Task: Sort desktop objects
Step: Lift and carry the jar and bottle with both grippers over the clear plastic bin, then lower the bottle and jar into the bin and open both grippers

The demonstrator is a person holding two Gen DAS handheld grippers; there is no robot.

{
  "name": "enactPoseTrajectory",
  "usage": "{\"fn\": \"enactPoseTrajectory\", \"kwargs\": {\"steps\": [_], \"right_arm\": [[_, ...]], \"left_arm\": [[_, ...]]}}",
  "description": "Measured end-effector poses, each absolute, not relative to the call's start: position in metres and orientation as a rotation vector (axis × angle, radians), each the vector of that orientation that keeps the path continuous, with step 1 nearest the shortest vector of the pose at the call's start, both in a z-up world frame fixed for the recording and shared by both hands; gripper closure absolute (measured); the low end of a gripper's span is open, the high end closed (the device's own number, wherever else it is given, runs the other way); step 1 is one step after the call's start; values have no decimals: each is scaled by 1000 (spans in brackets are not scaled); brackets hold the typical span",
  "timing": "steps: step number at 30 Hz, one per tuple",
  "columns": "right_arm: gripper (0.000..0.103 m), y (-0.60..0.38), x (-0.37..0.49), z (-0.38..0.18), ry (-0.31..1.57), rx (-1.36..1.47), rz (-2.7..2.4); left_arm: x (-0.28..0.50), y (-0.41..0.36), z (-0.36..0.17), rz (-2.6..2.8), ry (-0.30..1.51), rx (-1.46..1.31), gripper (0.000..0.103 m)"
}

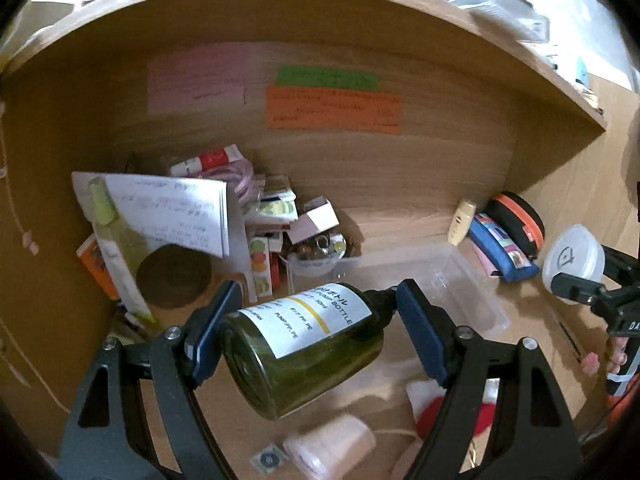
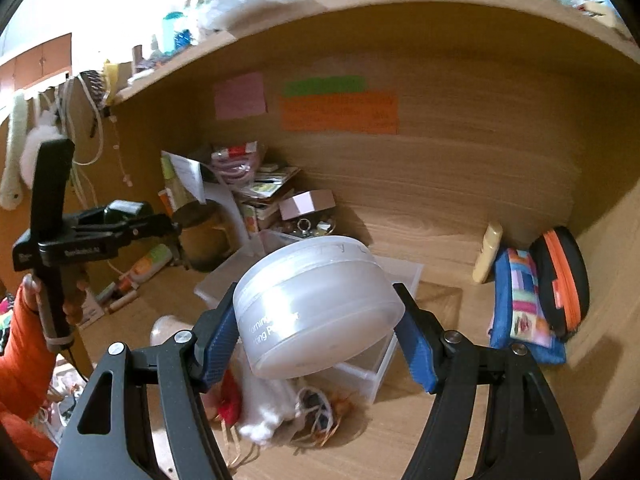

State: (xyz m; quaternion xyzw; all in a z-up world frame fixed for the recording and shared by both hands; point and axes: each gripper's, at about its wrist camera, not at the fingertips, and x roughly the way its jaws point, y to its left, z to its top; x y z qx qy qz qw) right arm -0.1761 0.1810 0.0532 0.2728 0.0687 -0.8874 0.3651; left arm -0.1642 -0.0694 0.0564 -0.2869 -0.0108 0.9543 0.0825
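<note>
My left gripper point(image 1: 316, 328) is shut on a green pump bottle point(image 1: 304, 348) with a white label, held tilted above the wooden desk. My right gripper point(image 2: 320, 328) is shut on a round frosted white jar point(image 2: 316, 308), held above a clear plastic box point(image 2: 376, 364). The jar and right gripper also show at the right edge of the left wrist view point(image 1: 574, 258). The left gripper shows at the left of the right wrist view point(image 2: 120, 228). The clear box lies just beyond the bottle in the left wrist view point(image 1: 440, 280).
A pile of papers, small boxes and tubes point(image 1: 224, 216) fills the back left corner. A blue pouch point(image 2: 520, 300), an orange-zipped black case point(image 2: 564, 280) and a cream tube point(image 2: 488, 252) lean at the back right. A pink cup point(image 1: 332, 448) and red-white items point(image 2: 248, 404) lie in front.
</note>
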Motion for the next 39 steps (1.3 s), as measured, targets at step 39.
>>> {"fn": "enactPoseTrajectory", "kwargs": {"steps": [39], "right_arm": [[35, 55, -287, -66, 704, 1200, -1976]], "left_arm": [[-323, -2, -59, 2459, 201, -1391, 24]]}}
